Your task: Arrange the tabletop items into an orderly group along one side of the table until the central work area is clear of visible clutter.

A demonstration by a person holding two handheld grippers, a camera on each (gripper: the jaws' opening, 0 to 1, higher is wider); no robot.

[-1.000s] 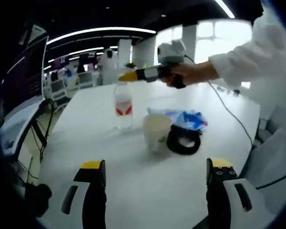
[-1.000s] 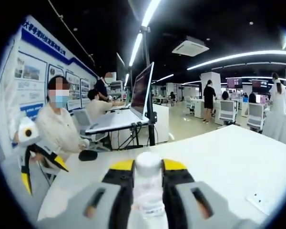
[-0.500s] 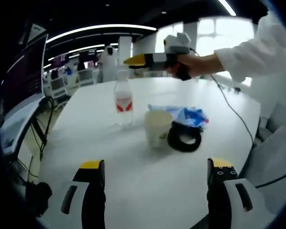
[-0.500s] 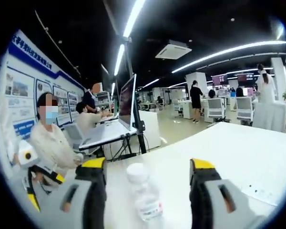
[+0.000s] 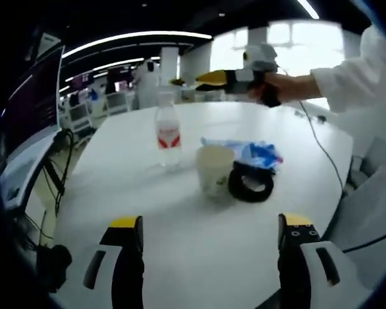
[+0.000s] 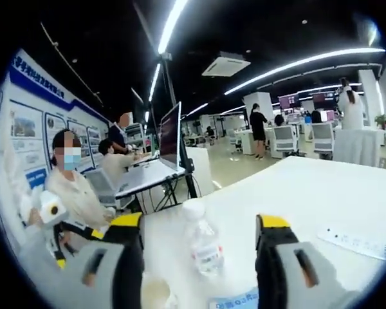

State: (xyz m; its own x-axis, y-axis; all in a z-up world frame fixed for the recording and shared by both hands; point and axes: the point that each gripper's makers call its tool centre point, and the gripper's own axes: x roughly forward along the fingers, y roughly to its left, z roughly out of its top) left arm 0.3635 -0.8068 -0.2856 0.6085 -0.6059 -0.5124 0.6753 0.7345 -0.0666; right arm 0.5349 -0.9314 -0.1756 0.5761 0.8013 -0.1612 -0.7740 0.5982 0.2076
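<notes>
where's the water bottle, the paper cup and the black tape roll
water bottle (image 5: 168,137), left gripper view, on its red label
paper cup (image 5: 215,172), left gripper view, on its front wall
black tape roll (image 5: 250,185), left gripper view, on its near rim

ceiling: dark, long light strips, vent | wall: blue poster board | furniture: white desks, monitor on stand | windows: bright
</notes>
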